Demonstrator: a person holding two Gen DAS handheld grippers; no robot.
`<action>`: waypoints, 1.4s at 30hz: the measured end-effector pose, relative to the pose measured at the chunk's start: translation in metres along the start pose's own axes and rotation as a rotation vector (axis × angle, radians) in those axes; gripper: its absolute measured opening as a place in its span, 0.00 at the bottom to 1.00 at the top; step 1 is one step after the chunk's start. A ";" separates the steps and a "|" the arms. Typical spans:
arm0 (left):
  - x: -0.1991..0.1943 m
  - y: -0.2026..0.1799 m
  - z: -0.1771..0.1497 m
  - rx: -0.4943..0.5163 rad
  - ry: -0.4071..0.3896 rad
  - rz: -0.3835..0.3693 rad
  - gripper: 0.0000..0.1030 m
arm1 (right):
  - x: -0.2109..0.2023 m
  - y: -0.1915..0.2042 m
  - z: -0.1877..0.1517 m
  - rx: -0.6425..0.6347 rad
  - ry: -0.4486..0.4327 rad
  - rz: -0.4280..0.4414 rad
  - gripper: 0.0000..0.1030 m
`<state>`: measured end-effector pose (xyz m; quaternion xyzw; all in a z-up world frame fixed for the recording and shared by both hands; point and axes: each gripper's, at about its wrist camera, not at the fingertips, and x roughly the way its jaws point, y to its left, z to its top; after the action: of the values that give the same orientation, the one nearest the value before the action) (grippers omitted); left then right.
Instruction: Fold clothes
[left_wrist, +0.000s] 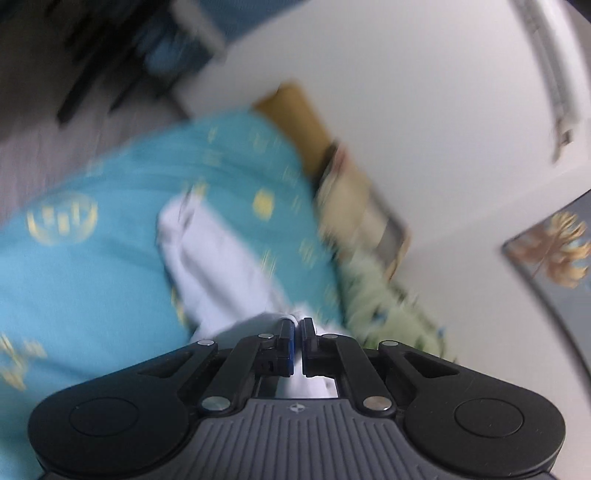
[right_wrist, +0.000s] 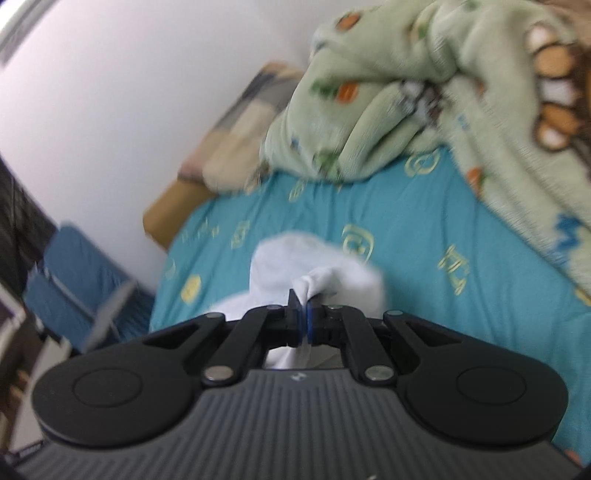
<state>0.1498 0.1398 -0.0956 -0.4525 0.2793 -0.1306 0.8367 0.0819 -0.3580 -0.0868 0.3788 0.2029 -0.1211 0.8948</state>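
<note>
Left gripper (left_wrist: 298, 325), right gripper (right_wrist: 305, 301) each pinching white garment (left_wrist: 218, 254) above teal bedsheet (left_wrist: 92, 277). Soft, light, limp; best gripped at edges.

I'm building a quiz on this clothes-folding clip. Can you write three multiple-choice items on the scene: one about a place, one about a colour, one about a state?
1. Where does the crumpled pale green fleece blanket lie in the right wrist view?
A. On the far part of the bed, beyond the white cloth
B. On a chair
C. In the right claw

2. What colour is the patterned bed sheet?
A. Red
B. Turquoise with yellow motifs
C. Plain grey

3. How is the right claw?
A. Wide open and empty
B. Out of view
C. Shut on the soft white cloth garment

Answers:
1 A, it is heaped past the garment near the wall.
2 B, yellow emblems dot blue-green fabric.
3 C, white fabric bunches between closed fingers.
</note>
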 end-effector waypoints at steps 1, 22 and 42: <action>-0.004 0.002 0.005 -0.006 -0.018 0.012 0.03 | -0.006 -0.004 0.001 0.016 -0.012 -0.016 0.05; 0.049 -0.053 -0.033 0.535 0.120 0.343 0.55 | 0.015 0.017 -0.006 -0.187 -0.016 -0.173 0.75; 0.099 -0.035 -0.053 0.636 0.113 0.324 0.66 | 0.184 0.071 -0.050 -0.598 0.222 -0.013 0.09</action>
<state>0.2000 0.0378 -0.1237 -0.1116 0.3386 -0.1013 0.9288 0.2582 -0.2846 -0.1579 0.1083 0.3282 -0.0198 0.9381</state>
